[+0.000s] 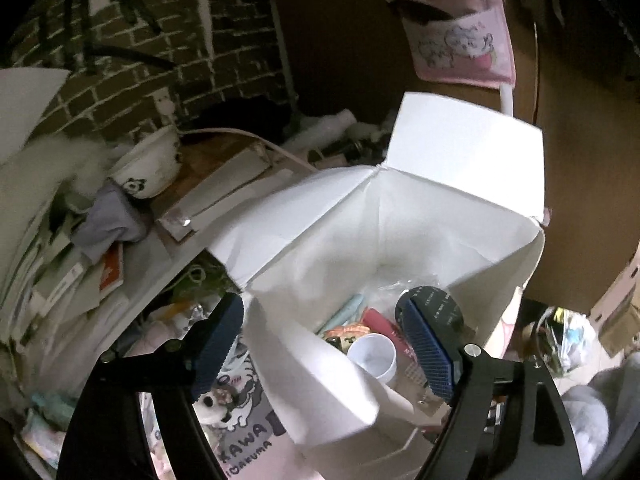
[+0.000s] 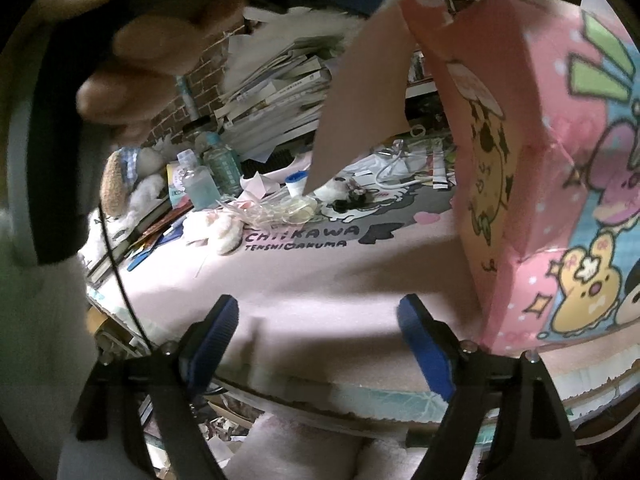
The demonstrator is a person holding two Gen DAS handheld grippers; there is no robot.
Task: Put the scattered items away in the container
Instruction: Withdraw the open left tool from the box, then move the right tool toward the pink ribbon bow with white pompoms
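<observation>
I see both my left hand-held gripper (image 1: 328, 344) and right hand-held gripper (image 2: 318, 344) spread apart, empty, beside the pink box (image 2: 540, 168); bottles (image 2: 200, 184) crowd the "CHIIKAWA" mat (image 2: 320, 280).

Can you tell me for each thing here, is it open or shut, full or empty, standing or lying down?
Box: open, flaps up, partly filled.
White cup: in the box, lying tilted, empty.
Left claw: open, over the box, holding nothing.
Right claw: open, holding nothing.
Bottles: standing on the table.
Bowl: tipped on the clutter.
Plush: lying on the mat.
</observation>
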